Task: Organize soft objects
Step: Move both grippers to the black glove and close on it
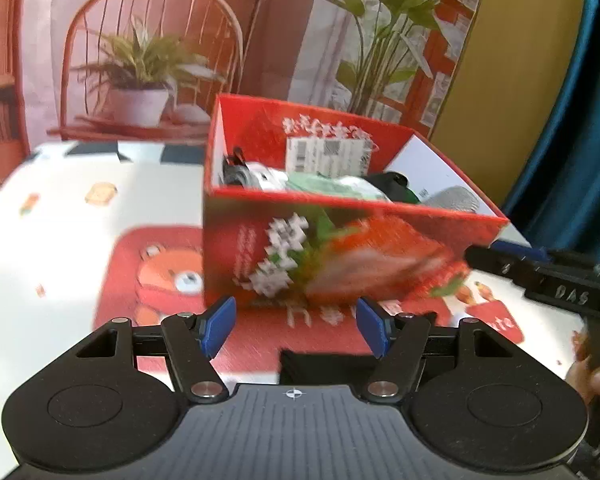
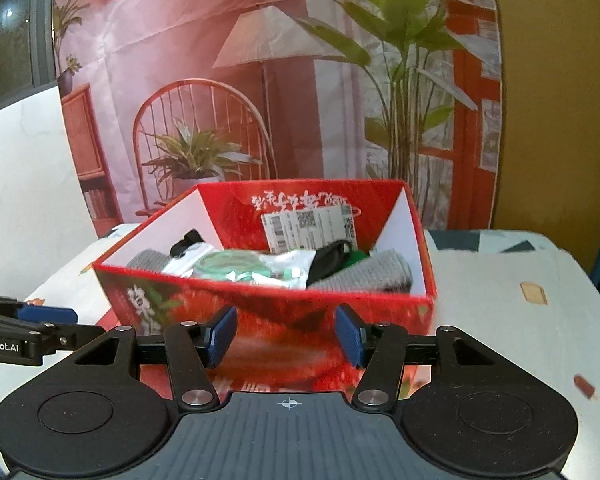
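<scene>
A red strawberry-print box (image 1: 340,248) stands on the table; it also shows in the right wrist view (image 2: 268,312). Inside lie soft items: a grey knit piece (image 2: 364,274), a green-and-white packet (image 2: 252,266), a black item (image 2: 332,260) and a white item with a black strap (image 1: 252,174). My left gripper (image 1: 294,326) is open and empty, just in front of the box's near wall. My right gripper (image 2: 286,336) is open and empty, close to the box's front wall. The right gripper's body shows at the right in the left wrist view (image 1: 560,288).
The table (image 1: 52,240) has a white cloth with a red bear print (image 1: 164,276). A printed backdrop (image 2: 260,80) of a chair, lamp and plants hangs behind. A blue curtain (image 1: 580,120) hangs at the right. The left gripper's finger (image 2: 32,320) shows at the left edge.
</scene>
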